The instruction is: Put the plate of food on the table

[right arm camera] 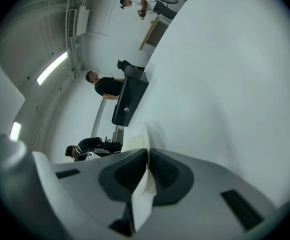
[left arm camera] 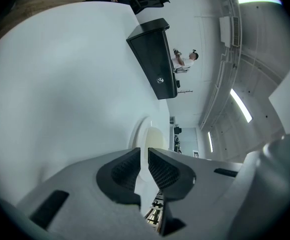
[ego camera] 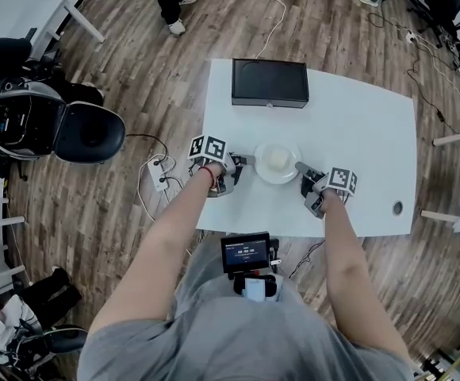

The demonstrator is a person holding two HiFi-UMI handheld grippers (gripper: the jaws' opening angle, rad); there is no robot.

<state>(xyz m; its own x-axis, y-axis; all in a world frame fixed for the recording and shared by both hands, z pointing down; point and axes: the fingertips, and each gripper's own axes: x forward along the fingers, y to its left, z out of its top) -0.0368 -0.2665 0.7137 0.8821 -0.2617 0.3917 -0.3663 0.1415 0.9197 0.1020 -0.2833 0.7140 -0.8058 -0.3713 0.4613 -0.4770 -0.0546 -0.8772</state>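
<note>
1. A white table (ego camera: pixel 357 133) fills the middle of the scene, with a black box (ego camera: pixel 270 82) standing at its far edge.
2. The plate (ego camera: pixel 287 178) is over the table's near-centre, between the two grippers. Whether it rests on the tabletop or hangs just above it cannot be told.
3. The left gripper (ego camera: pixel 244 162) is closed on the plate's left rim, its jaws nearly together with the thin white edge between them. The right gripper (ego camera: pixel 301 169) is clamped on the opposite rim.
4. A pale block of food (ego camera: pixel 277 159) lies at the plate's middle, loose as far as can be seen.
5. The plate looks stiff, smooth, breakable and probably light. The rim is the only place to take hold, and two opposite grips held level should stop the slick edge slipping and the food sliding.
</note>
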